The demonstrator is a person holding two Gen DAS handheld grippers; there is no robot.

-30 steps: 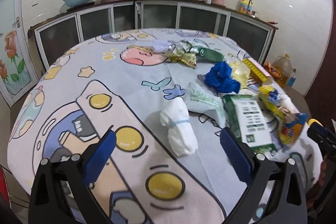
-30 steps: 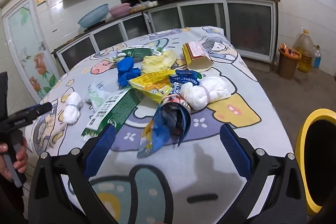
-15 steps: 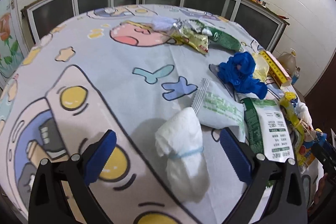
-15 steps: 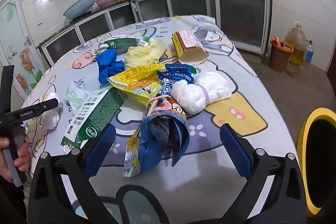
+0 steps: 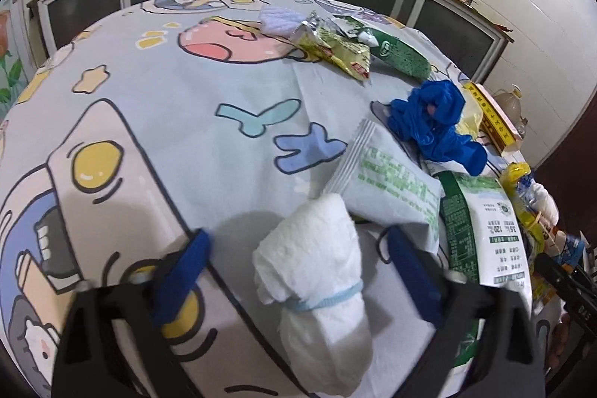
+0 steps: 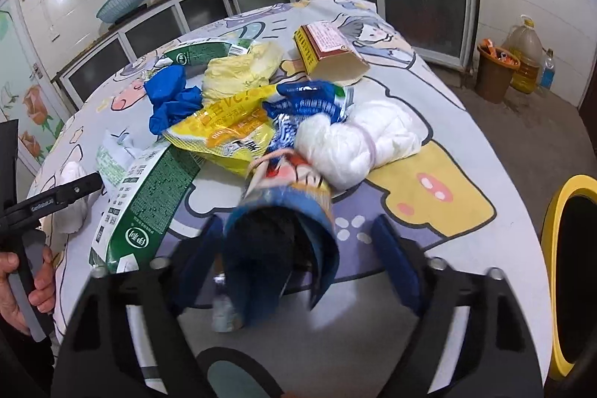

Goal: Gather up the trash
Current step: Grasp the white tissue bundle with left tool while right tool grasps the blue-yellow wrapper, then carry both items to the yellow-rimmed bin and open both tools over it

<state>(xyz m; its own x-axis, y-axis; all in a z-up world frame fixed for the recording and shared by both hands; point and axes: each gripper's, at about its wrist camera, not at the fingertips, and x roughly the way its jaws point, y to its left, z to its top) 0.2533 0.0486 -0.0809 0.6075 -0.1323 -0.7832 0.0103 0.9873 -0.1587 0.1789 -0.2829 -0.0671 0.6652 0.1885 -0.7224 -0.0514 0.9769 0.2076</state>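
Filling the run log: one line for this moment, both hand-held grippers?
left hand-held gripper: closing around white rubber-banded tissue bundle, pads clear | right hand-held gripper: closing around open blue snack bag, pads clear | both on table

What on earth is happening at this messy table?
A person is clearing trash off a cartoon-print tablecloth with a claw in each hand. The left claw has just been closing around a white paper wad tied with a band; the right claw has been closing around a blue snack bag. Neither pair of pads presses yet, and nothing is lifted.
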